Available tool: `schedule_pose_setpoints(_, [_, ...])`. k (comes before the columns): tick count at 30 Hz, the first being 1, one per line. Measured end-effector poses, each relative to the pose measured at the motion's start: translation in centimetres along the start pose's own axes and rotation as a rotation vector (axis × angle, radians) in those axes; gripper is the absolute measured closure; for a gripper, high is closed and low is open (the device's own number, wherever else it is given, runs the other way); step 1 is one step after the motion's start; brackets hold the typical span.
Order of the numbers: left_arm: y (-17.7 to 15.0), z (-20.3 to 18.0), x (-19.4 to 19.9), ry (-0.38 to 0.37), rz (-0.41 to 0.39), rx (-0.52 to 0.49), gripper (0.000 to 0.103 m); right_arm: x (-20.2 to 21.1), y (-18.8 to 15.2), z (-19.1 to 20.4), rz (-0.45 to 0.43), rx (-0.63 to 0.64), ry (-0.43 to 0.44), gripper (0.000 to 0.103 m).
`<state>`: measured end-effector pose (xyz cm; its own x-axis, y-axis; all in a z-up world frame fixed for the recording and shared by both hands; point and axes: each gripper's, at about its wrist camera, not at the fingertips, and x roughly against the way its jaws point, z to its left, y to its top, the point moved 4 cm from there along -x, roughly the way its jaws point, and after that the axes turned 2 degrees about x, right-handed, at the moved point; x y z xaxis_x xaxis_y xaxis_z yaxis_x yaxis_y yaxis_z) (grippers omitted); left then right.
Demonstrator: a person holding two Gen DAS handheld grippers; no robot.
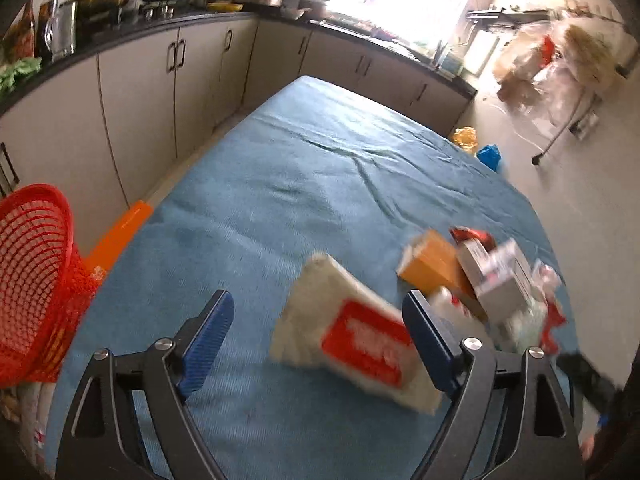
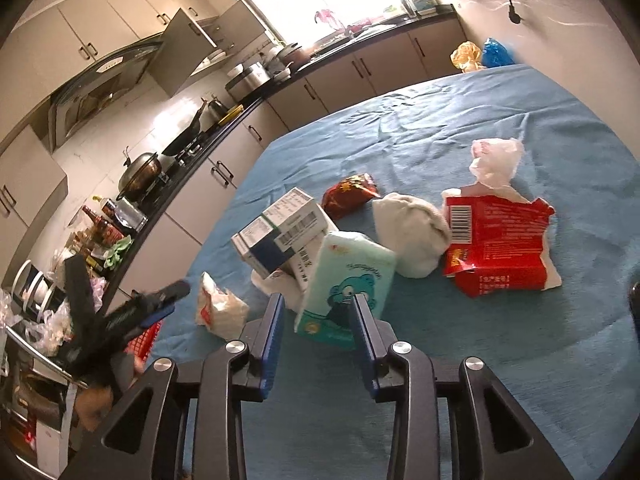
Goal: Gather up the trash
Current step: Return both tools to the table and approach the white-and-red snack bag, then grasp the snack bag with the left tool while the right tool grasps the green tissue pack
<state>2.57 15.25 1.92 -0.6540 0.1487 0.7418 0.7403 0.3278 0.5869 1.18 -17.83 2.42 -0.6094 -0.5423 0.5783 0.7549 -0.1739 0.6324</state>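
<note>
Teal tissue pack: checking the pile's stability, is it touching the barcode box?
Touching. Right wrist view: the tissue pack leans against the box, no gap visible.

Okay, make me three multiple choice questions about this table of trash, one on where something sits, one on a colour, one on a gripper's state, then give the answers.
1. Where is the red mesh basket?
A. at the table's left edge
B. in the middle of the table
C. on the kitchen counter

2. What colour is the cloth over the table?
A. green
B. white
C. blue

3. How is the left gripper?
A. shut on a box
B. open, holding nothing
C. shut on a tissue

Answers: 1 A, the left wrist view shows it beside that edge. 2 C, both views show blue fabric. 3 B, its jaws stand wide above the white and red packet.
</note>
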Motion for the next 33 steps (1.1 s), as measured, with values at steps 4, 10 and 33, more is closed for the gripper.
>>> schedule_pose_setpoints(4, [1.2, 0.0, -2.5, -0.009, 0.044, 0.004, 0.018, 0.2, 0.1, -0.7, -0.005, -0.013, -0.001, 0.067])
schedule_pose_setpoints(10, [-0.8, -2.0, -2.6, -0.116, 0.106, -0.069, 0.018, 0.5, 0.2, -1.9, -0.013, -0.038, -0.017, 0.063])
schedule_pose_setpoints(33, [-11.4, -12.1, 3.0, -0.097, 0.09, -0.788, 0.018, 0.6, 0.3, -3.2, -0.017, -0.071, -0.028, 0.059])
